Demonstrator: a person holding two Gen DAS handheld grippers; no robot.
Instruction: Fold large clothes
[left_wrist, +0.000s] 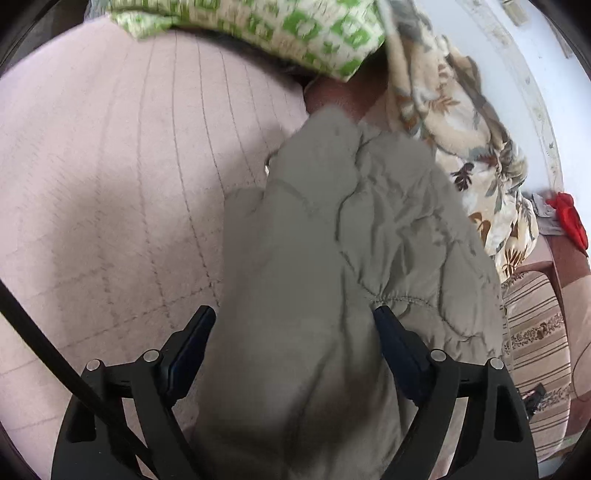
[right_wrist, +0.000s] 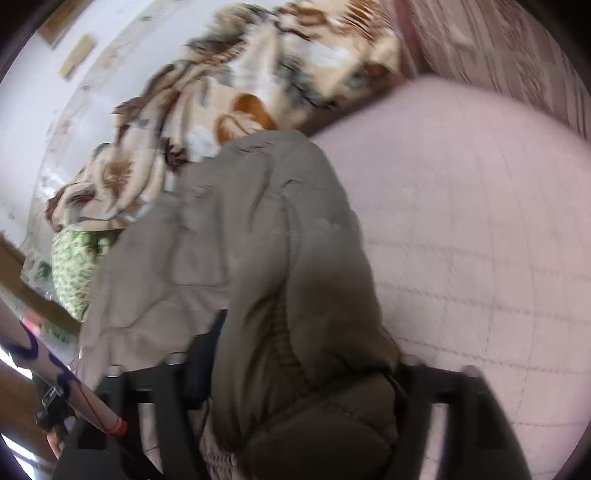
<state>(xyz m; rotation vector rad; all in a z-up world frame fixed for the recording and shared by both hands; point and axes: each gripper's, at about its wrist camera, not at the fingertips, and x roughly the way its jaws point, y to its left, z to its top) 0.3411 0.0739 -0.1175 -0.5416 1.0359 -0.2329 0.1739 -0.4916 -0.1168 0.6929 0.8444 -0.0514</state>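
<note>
A large grey-beige quilted jacket (left_wrist: 351, 236) lies bunched on a pink quilted bed cover (left_wrist: 110, 177). In the left wrist view a thick fold of it fills the gap between my left gripper's (left_wrist: 295, 317) two fingers, which stand wide apart against the fabric. In the right wrist view, which is blurred, the jacket (right_wrist: 258, 240) runs between my right gripper's (right_wrist: 295, 354) fingers, its elastic hem bunched there. The fabric hides the right fingertips.
A cream leaf-print blanket (left_wrist: 461, 129) is heaped along the white wall beyond the jacket. A green-and-white patterned cloth (left_wrist: 277, 26) lies at the far end. A red cloth (left_wrist: 569, 218) and a striped cushion (left_wrist: 535, 332) sit at the right. The pink cover (right_wrist: 461, 221) spreads right.
</note>
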